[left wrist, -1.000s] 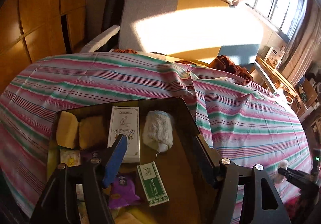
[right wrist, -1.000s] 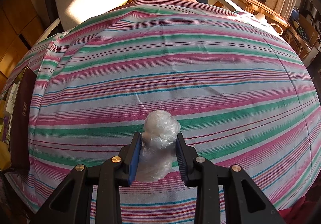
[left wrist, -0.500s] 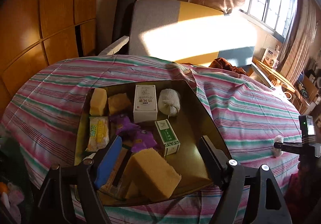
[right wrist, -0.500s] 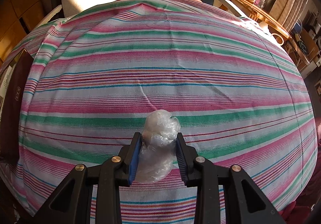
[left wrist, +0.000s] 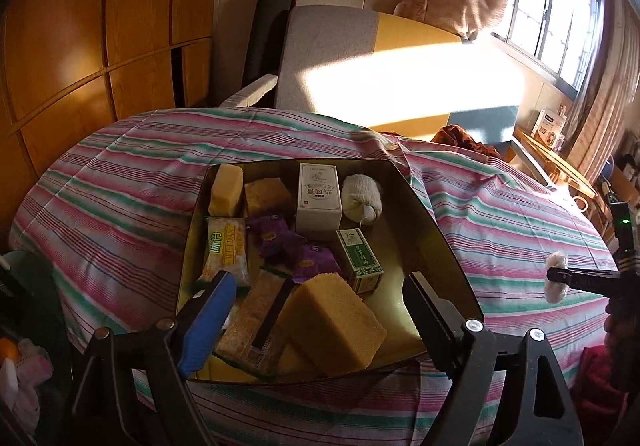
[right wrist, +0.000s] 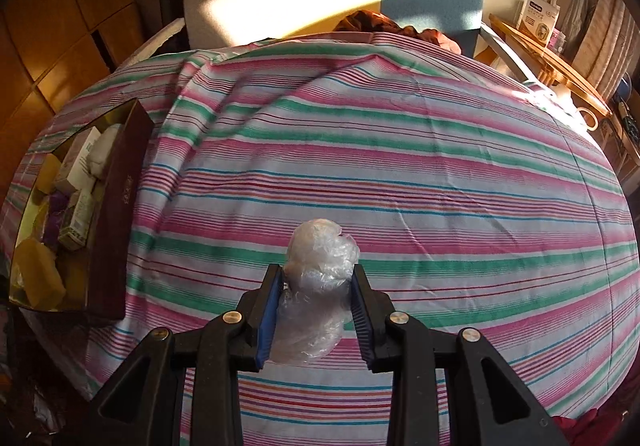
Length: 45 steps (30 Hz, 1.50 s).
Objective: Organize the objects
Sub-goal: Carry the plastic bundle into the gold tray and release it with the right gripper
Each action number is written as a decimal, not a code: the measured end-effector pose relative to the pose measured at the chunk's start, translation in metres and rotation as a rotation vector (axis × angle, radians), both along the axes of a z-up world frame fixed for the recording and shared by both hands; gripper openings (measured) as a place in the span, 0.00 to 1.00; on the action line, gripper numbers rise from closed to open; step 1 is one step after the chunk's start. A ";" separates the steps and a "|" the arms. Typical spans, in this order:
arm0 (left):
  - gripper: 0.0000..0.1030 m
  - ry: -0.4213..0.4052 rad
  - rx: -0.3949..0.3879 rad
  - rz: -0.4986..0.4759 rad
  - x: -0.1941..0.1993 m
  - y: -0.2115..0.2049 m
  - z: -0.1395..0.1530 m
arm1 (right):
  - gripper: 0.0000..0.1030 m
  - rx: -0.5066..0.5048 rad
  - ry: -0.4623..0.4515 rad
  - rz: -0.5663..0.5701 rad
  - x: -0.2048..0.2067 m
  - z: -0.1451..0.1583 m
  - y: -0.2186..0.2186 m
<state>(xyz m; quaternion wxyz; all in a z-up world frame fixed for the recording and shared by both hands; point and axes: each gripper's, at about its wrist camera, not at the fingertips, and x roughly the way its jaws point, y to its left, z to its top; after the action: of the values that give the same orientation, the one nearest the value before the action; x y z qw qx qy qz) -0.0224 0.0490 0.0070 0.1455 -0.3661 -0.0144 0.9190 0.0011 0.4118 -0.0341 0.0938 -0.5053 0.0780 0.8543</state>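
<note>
A shallow box (left wrist: 436, 242) lies on the striped cloth and holds sponges, a white carton (left wrist: 319, 195), a rolled white sock (left wrist: 362, 195), a green carton (left wrist: 359, 253), purple packets and snack bars. My left gripper (left wrist: 316, 294) is open and empty, raised over the box's near end above a yellow sponge (left wrist: 334, 320). My right gripper (right wrist: 315, 278) is shut on a crumpled clear plastic bag (right wrist: 318, 278), held above the cloth to the right of the box (right wrist: 116, 206). It also shows at the right of the left wrist view (left wrist: 557, 278).
The striped tablecloth (right wrist: 400, 150) covers a round table. A grey and yellow armchair (left wrist: 360, 70) stands behind it. Wooden cabinets (left wrist: 80, 46) are at the left, a wooden shelf with boxes (right wrist: 540, 30) at the right.
My left gripper has drawn back and up, so the whole box now shows. My right gripper has risen and turned left with the plastic bag, bringing the box into its view.
</note>
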 end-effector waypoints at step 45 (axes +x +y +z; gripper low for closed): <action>1.00 0.025 -0.064 0.238 0.003 -0.049 -0.007 | 0.42 0.072 0.105 0.328 -0.089 -0.002 -0.219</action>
<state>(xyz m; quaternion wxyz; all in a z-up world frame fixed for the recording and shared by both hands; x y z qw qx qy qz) -0.0193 -0.0001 0.0003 0.0236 -0.3549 -0.0264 0.9342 -0.0879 0.1931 -0.0358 -0.0330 -0.4623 -0.0316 0.8856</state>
